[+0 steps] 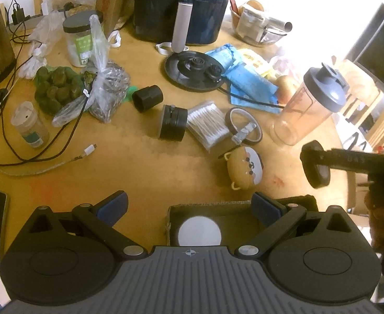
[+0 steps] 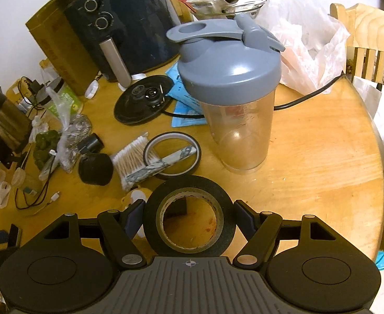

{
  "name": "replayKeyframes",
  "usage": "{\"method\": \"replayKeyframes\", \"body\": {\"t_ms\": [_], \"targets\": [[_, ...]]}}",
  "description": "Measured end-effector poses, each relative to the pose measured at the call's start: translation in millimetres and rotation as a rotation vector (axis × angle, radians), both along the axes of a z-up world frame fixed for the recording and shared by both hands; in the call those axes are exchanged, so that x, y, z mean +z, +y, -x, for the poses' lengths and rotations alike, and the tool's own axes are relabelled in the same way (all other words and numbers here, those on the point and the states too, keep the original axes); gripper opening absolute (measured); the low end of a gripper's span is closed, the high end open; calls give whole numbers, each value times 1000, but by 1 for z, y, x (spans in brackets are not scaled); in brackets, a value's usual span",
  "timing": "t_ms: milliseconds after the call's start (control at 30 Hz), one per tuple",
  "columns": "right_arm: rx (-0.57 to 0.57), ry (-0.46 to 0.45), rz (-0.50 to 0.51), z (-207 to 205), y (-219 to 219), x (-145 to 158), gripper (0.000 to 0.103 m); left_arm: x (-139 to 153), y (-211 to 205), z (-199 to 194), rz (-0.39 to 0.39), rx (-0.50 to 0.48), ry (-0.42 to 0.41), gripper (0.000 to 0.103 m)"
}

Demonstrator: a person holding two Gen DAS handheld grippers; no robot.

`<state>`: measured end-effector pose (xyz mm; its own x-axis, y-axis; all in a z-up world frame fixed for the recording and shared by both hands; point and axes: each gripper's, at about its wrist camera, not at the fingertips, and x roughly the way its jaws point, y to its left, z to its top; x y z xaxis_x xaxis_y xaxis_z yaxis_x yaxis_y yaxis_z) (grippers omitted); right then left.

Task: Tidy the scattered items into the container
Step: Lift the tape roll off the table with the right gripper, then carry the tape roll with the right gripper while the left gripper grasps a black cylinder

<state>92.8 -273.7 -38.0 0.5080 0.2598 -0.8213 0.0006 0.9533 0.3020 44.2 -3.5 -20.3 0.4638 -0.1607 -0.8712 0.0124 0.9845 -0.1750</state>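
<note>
Right hand-held gripper (image 2: 189, 218) of mine clamps a black roll of tape (image 2: 189, 216) between both pads, raised off the round wooden desk (image 2: 309, 151), just in front of the clear shaker bottle with grey lid (image 2: 231, 99). My left hand-held gripper (image 1: 189, 206) stands wide and empty over the brown cardboard box (image 1: 210, 209).

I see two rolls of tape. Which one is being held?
The thick black tape roll, clamped between the right gripper. The thin brown tape ring lies flat on the table beside the cotton swabs.
</note>
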Motion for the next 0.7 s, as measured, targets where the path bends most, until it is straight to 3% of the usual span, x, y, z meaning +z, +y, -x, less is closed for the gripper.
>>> {"method": "replayKeyframes", "body": {"t_ms": [700], "targets": [[-72,1,-13,30,-13,14,75,-20,1,-47,-73,-42,-23,102]]}}
